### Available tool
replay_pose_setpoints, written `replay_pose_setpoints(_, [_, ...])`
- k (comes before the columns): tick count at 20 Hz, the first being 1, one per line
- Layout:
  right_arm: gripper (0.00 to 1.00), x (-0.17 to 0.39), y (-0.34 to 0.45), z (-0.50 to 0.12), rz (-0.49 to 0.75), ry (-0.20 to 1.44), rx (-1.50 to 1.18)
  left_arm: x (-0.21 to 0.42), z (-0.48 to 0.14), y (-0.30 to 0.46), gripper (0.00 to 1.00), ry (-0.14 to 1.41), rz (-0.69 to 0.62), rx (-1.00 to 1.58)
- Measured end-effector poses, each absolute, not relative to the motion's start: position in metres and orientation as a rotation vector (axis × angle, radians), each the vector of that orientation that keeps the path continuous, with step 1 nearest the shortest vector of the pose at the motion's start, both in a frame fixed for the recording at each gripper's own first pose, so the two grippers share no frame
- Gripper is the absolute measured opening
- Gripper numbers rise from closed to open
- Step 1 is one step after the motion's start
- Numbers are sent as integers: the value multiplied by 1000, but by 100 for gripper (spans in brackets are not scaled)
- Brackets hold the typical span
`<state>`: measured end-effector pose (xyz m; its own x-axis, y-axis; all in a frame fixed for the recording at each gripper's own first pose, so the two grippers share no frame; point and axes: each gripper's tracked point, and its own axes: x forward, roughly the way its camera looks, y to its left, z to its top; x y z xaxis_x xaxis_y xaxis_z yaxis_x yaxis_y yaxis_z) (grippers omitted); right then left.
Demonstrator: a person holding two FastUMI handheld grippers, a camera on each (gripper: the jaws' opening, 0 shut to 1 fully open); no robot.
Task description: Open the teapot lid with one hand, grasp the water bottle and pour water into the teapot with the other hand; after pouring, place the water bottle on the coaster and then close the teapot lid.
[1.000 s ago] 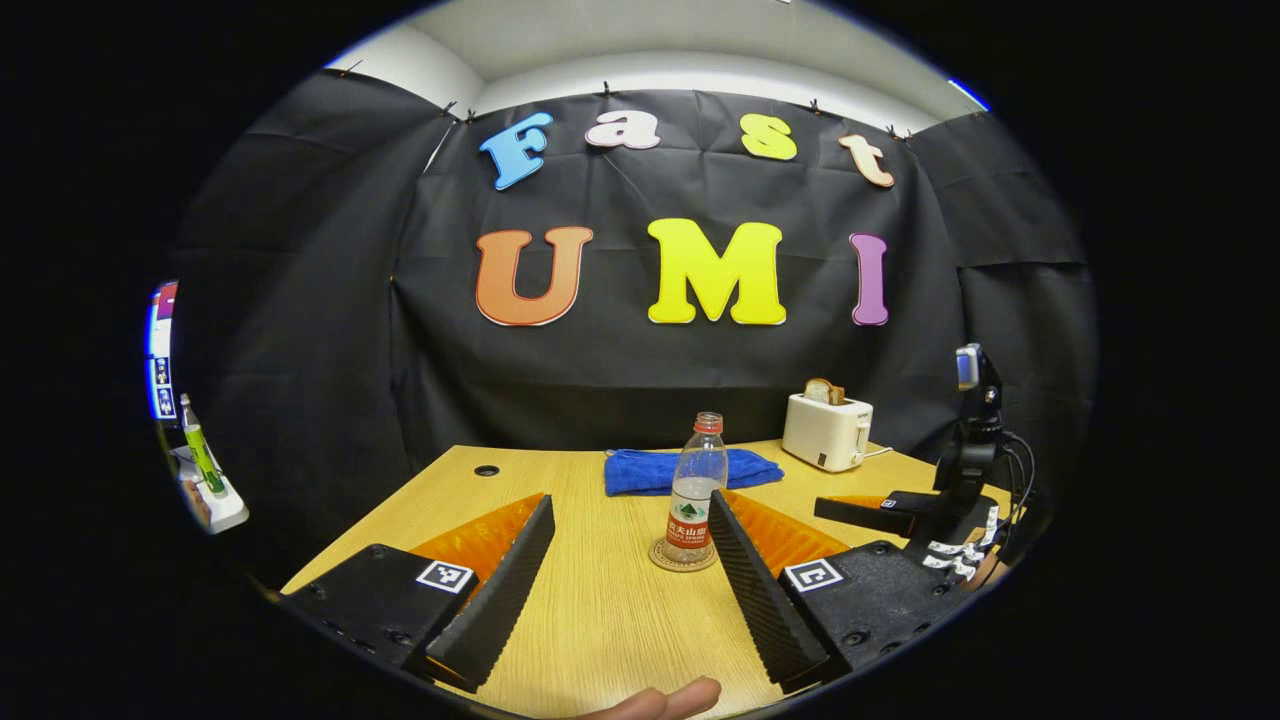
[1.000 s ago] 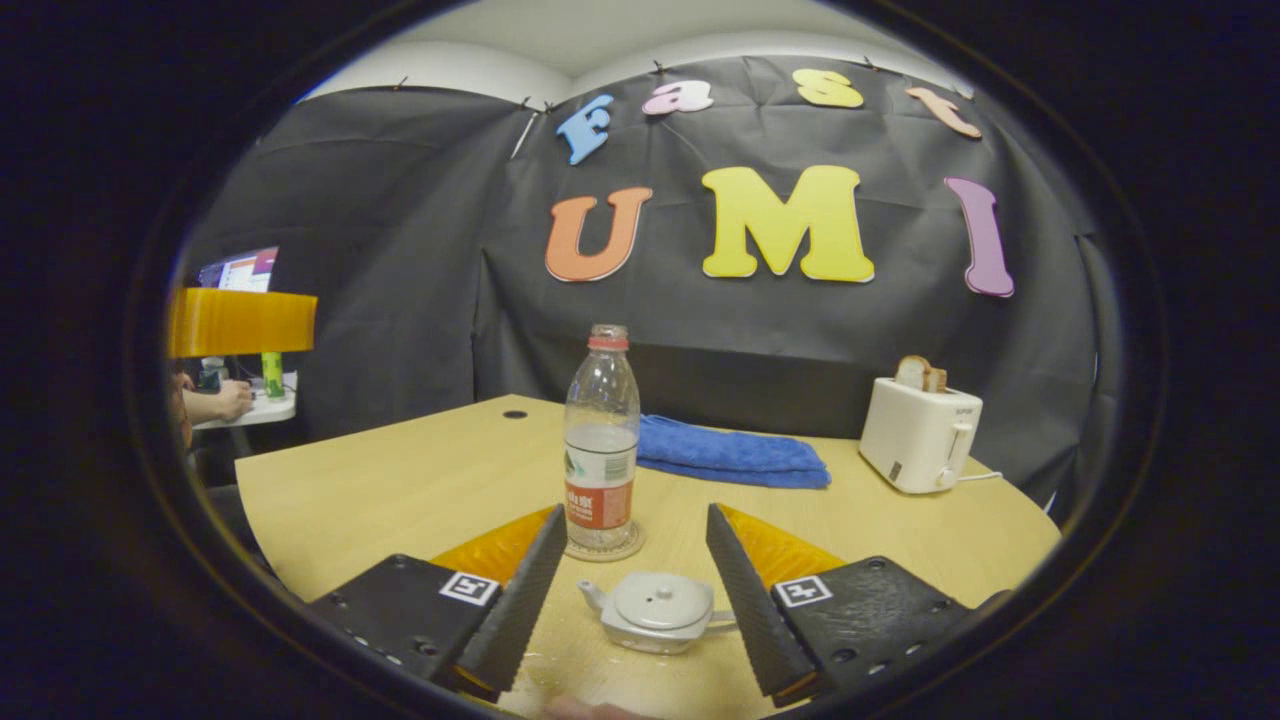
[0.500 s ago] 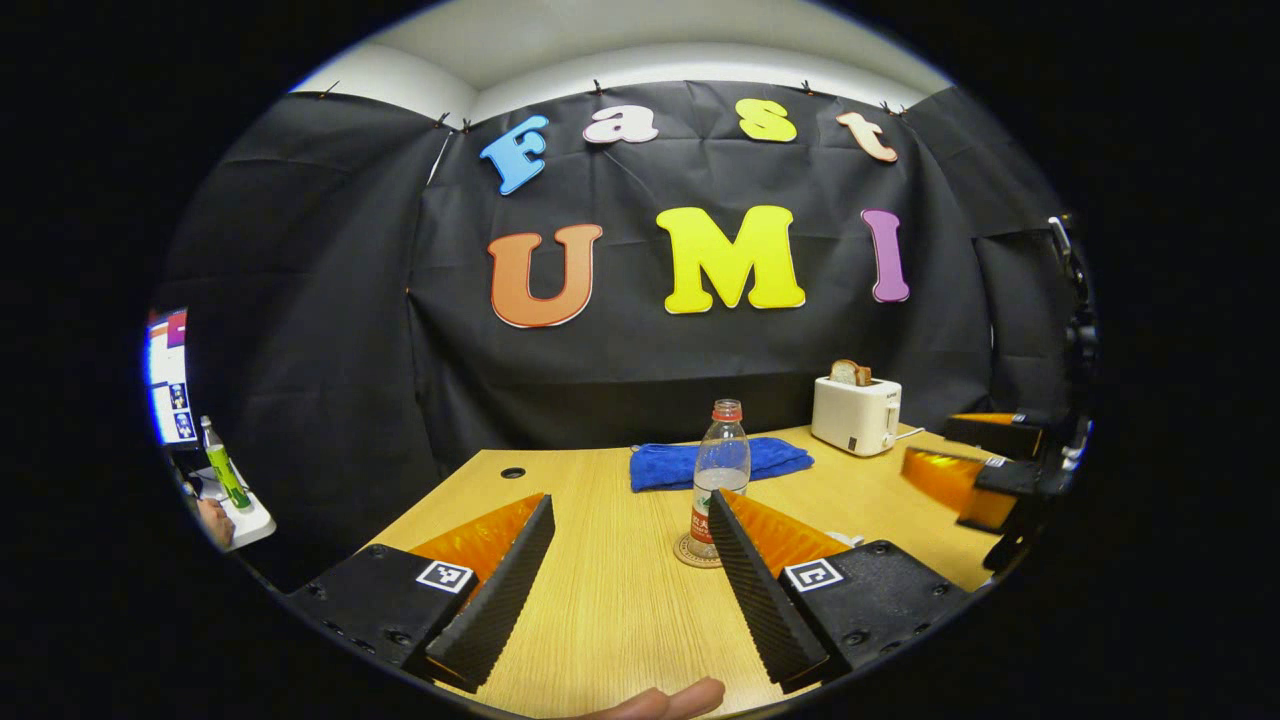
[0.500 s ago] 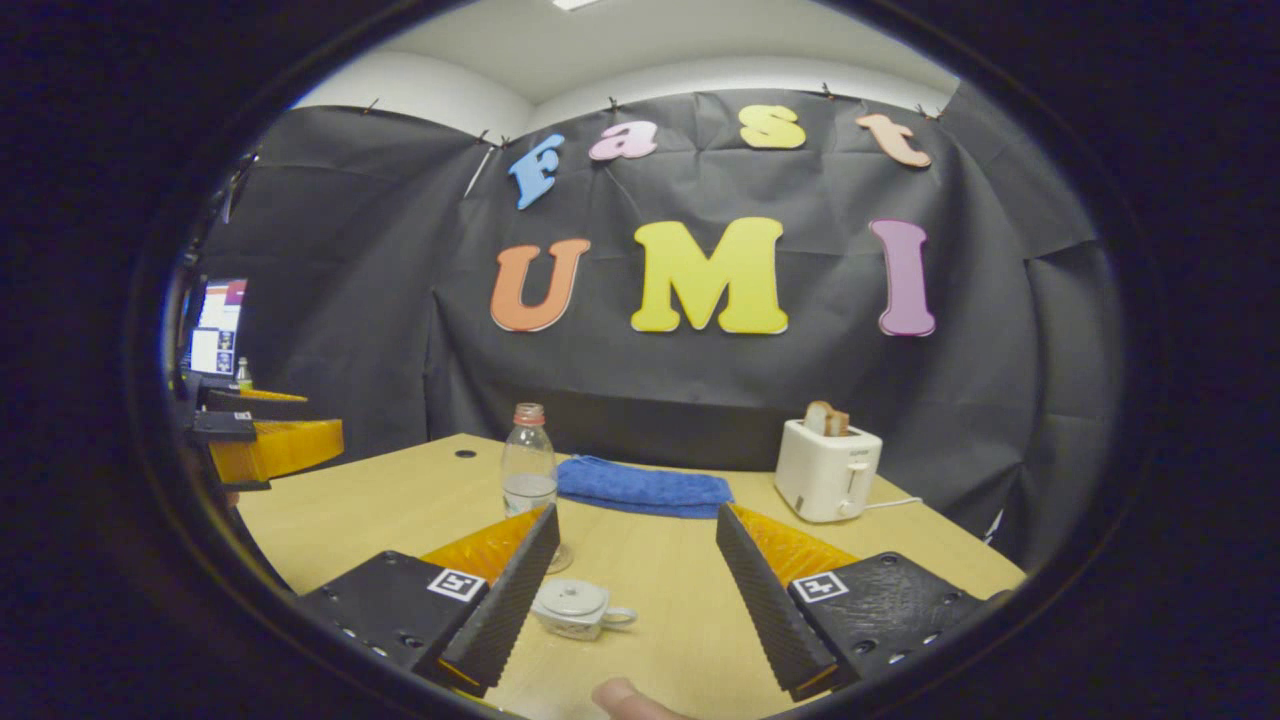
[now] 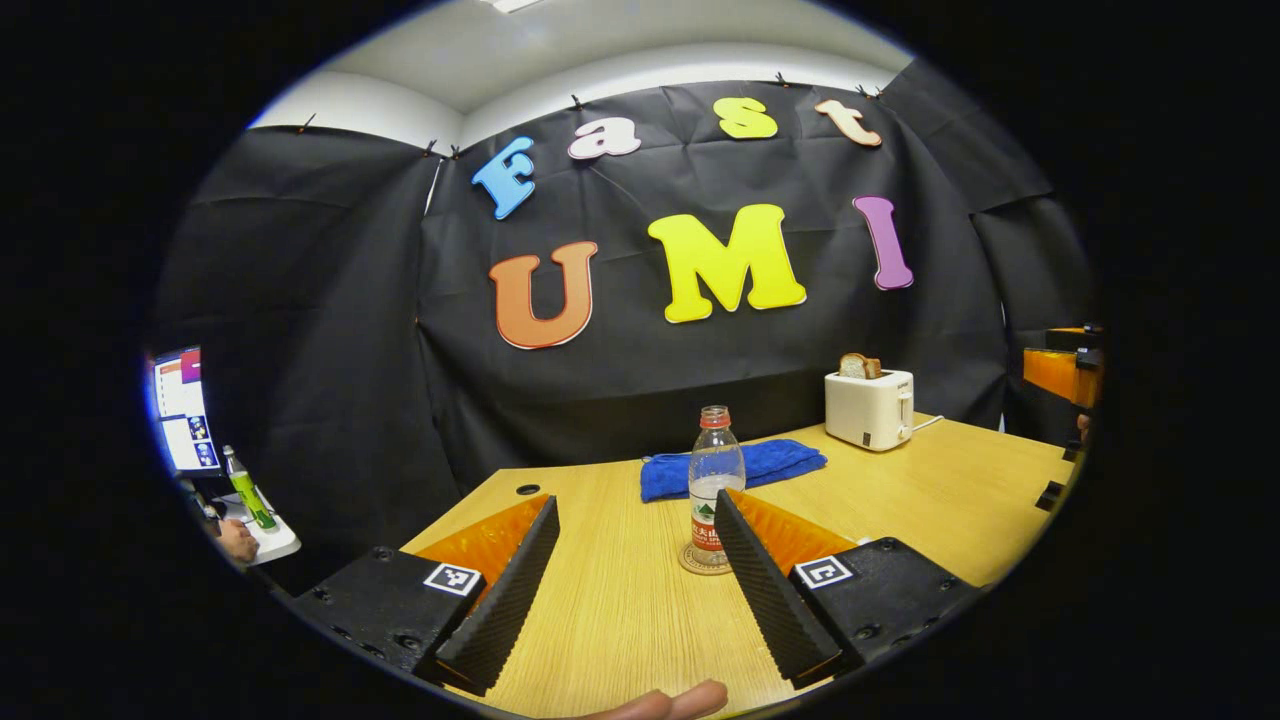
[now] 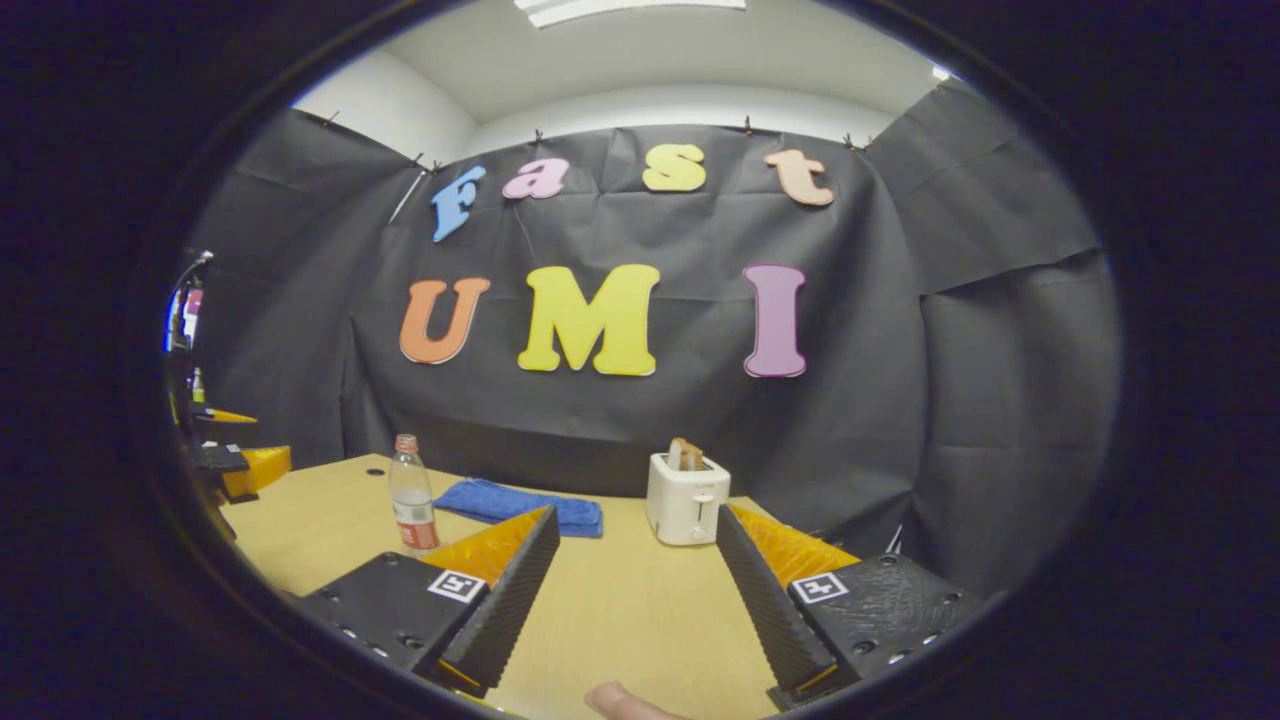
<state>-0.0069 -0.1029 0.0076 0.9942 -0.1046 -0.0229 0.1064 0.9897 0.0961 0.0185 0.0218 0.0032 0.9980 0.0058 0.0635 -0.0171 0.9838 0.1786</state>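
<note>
The left gripper [image 5: 635, 560] is spread wide over the table [image 5: 620, 620], holding nothing; ahead, by its right finger, the bottle [image 5: 714, 486] stands upright on the coaster [image 5: 692, 563]. The right gripper [image 6: 632, 570] also gapes empty, the bottle far off to its left.

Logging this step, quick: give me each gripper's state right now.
Left gripper: open, holding nothing; the clear plastic water bottle stands beyond its fingers.
Right gripper: open, holding nothing.
</note>
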Motion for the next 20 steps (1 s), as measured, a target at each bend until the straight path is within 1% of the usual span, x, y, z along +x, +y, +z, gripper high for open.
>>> replay_pose_setpoints(3, [97,-5,-116,1,-126,36,99,16,5,23,98,-59,15,146])
replay_pose_setpoints(4, [95,-4,-116,-4,-126,51,103,16,7,25,98,-61,22,145])
replay_pose_setpoints(5, [97,-2,-115,-7,-124,62,105,15,8,28,98,-61,26,142])
replay_pose_setpoints(6, [95,-1,-114,-8,-124,68,103,14,9,27,98,-63,23,137])
replay_pose_setpoints(9, [95,-1,-109,-9,-117,72,93,13,10,29,98,-65,19,118])
replay_pose_setpoints(10, [97,-1,-108,-9,-116,71,91,13,10,31,95,-63,23,120])
replay_pose_setpoints(11, [97,0,-108,-9,-116,70,90,13,10,32,98,-61,24,121])
replay_pose_setpoints(13, [97,1,-108,-10,-118,73,89,14,8,29,98,-55,17,122])
replay_pose_setpoints(14, [95,2,-109,-12,-121,79,87,13,6,29,98,-52,17,124])
replay_pose_setpoints(17, [95,3,-110,-13,-124,83,86,15,5,27,98,-49,13,127])
replay_pose_setpoints(18, [97,3,-110,-15,-124,86,86,15,4,26,98,-48,10,127])
replay_pose_setpoints(20, [97,4,-110,-16,-126,90,86,17,3,24,98,-44,4,129])
